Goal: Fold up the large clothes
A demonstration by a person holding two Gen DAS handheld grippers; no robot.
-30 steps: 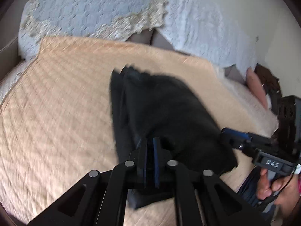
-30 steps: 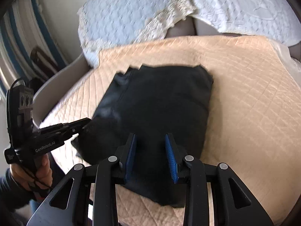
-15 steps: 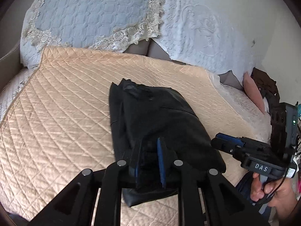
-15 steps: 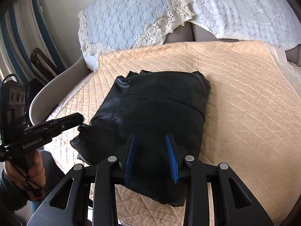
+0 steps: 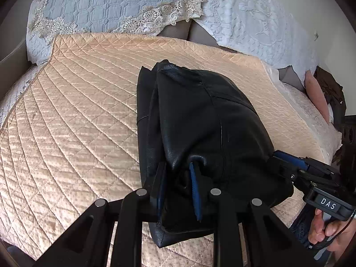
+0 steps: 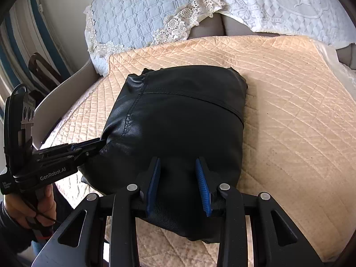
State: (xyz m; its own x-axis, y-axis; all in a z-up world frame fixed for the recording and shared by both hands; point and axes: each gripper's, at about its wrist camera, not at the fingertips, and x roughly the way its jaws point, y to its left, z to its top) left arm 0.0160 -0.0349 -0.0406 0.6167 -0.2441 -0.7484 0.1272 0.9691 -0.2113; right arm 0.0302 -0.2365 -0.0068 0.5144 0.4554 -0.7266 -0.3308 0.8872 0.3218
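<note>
A black leather jacket (image 5: 200,115) lies folded in a thick bundle on the peach quilted bedspread (image 5: 77,111). My left gripper (image 5: 176,166) is at the jacket's near left edge. Its jaws are opening, and a slack fold of leather still sits between the blue pads. In the right wrist view the left gripper (image 6: 100,144) touches the jacket (image 6: 182,115) at its left edge. My right gripper (image 6: 177,162) stands open over the near right part, smooth leather showing between its pads. From the left wrist view the right gripper (image 5: 274,155) has its tips against the jacket's right edge.
A pale blue lace-edged pillow (image 5: 111,4) and a white embossed pillow (image 5: 255,17) lean at the head of the bed. The grey bed frame (image 6: 66,84) curves along the left. A person's hand (image 5: 322,229) grips the right handle, another hand (image 6: 29,207) the left.
My left gripper's pads, pinched tight on the jacket's near edge a second ago, have spread apart. The jacket has settled flatter. The right gripper has stayed in place.
</note>
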